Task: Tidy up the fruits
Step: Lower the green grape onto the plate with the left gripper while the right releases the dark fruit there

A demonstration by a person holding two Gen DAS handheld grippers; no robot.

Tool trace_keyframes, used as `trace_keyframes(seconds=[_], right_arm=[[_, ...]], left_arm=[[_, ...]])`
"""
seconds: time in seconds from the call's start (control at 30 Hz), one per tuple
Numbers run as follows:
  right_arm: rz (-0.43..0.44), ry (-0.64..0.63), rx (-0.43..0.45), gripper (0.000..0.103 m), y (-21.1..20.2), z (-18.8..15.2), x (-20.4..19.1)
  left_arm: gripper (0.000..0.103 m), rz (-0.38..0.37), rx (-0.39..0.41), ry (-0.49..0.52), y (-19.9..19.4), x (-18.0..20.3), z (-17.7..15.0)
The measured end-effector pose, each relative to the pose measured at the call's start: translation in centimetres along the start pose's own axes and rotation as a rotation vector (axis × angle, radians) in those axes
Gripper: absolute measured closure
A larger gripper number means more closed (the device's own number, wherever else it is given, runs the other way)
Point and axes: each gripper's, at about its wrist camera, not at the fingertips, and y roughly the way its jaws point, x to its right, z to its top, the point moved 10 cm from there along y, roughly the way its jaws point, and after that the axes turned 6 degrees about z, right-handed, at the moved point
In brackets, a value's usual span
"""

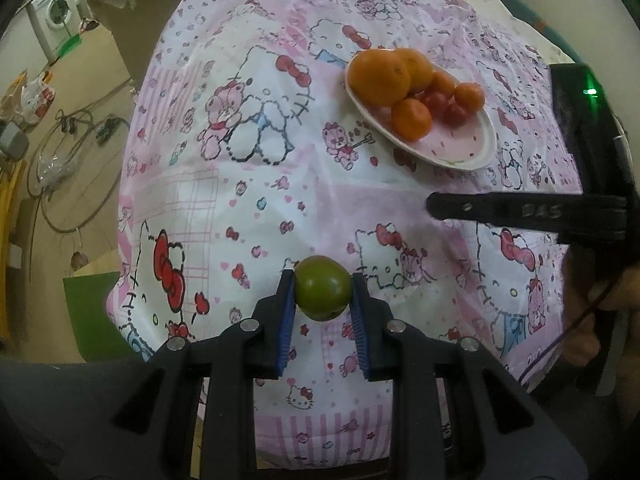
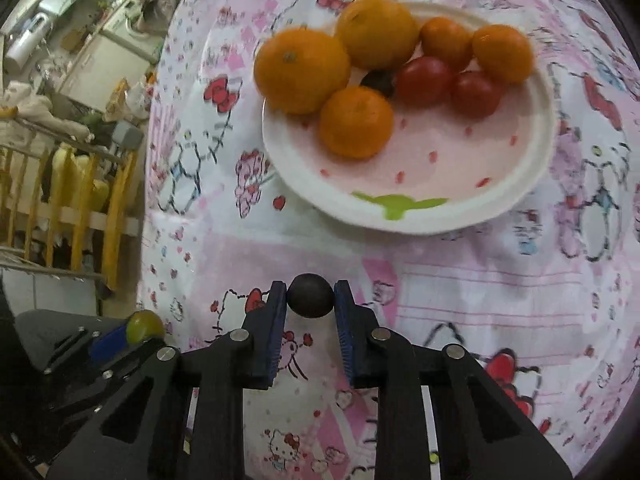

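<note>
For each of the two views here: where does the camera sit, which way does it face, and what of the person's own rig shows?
Left wrist: sits on the left claw, faces forward over the tablecloth toward the plate at upper right; its claw is shut on a green fruit; the right claw enters from the right.
Right wrist: sits on the right claw, faces the plate closely; its claw is shut on a dark round fruit; the left claw shows at lower left.
Shared: plate, oranges, green fruit, tablecloth.

A dark fruit (image 2: 378,81) on my plate (image 2: 404,216) hides mostly behind the oranges (image 2: 356,122). My cloth's (image 2: 460,288) right edge blurs. My right gripper (image 1: 434,206) is cut off at the frame edge.
</note>
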Motion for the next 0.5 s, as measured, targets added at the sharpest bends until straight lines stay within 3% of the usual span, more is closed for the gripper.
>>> trace_keyframes(seconds=[0.33,0.5], right_arm=[[0.087,0.121,0.213,0.077,-9.0,2.5,4.5],[0.083,0.162,0.257,0.077,-10.5,3.8,6.3]], left_arm=[[0.081,0.003,0.025,0.067,-0.4,3.4,4.1],[0.080,0.002,0.051,0.130,-0.4,6.4,7.4]])
